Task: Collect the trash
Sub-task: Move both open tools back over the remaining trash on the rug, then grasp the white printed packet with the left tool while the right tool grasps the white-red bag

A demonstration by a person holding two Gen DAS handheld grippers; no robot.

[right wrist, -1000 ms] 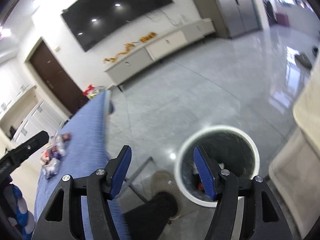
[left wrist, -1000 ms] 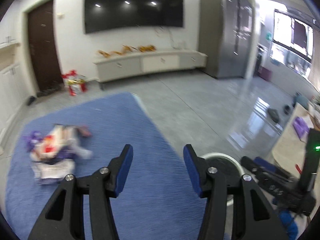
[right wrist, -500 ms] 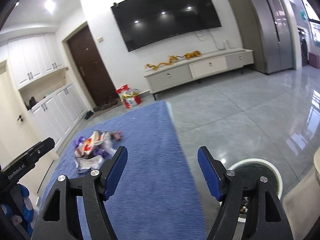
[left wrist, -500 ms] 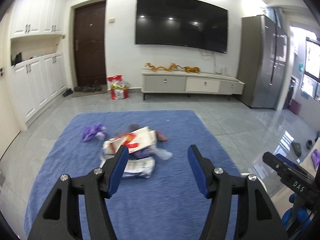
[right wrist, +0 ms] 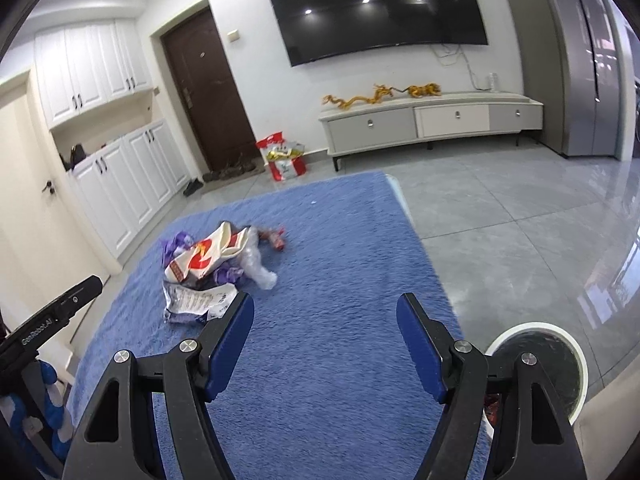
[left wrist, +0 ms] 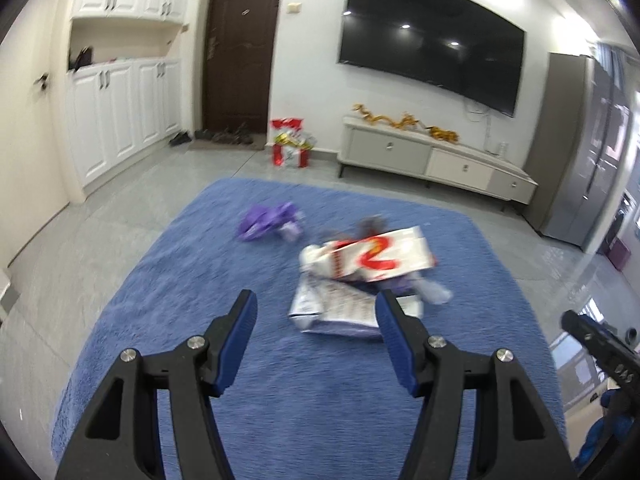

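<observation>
We hold our left gripper spread and empty, aimed at the wrapper pile at one o'clock on the blue rug. Our right gripper, also spread, hangs beside the bin at four o'clock, ready for drop-offs.

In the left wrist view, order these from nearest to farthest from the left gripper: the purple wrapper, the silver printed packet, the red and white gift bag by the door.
1. Silver printed packet: on the blue rug, just ahead of the left gripper, toward its right finger.
2. Purple wrapper: farther up the rug, left of the pile.
3. Red and white gift bag: on the tiled floor beyond the rug, by the door.
</observation>
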